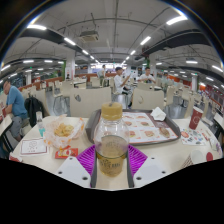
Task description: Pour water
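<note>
A clear jar (111, 140) with a pale lid and yellowish liquid in its lower half stands upright between my two fingers. My gripper (111, 163) is shut on the jar, with the purple pads (87, 159) pressing its sides. The jar appears lifted slightly above the table (170, 160). Beyond it lies a dark tray (95, 130) with food containers.
A carton of fries (64, 130) and paper placemat (35, 146) lie left of the tray. A red cup (195, 118) stands to the right. Seated people (14, 103) and partitioned tables fill the canteen hall behind.
</note>
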The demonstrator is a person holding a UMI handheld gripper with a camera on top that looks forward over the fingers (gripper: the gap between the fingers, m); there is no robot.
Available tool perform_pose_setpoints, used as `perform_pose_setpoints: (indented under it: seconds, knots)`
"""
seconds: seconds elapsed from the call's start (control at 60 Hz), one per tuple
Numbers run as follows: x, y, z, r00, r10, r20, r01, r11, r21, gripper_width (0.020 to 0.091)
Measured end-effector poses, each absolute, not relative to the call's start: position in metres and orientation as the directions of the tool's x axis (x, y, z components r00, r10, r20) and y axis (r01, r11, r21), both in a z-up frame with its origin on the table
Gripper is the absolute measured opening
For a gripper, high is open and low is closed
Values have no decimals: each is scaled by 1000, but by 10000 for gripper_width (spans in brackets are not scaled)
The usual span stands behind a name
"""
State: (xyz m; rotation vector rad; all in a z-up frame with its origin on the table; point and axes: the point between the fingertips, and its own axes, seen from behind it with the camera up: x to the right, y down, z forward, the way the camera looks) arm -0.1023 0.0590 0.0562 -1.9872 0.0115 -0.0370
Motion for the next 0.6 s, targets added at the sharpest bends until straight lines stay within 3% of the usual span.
perform_pose_setpoints:
  seconds: [0.167, 0.333, 0.467, 0.6]
  knots:
    - [-97, 45, 80, 1000, -4, -23, -23, -402, -916, 391]
    - [-90, 26, 142, 918, 4, -396, -365, -381, -850, 390]
    - [-61, 12, 184, 643, -34, -765, -719, -372, -588, 391]
    - [-23, 2, 187, 206, -103, -973, -919, -362, -156, 391]
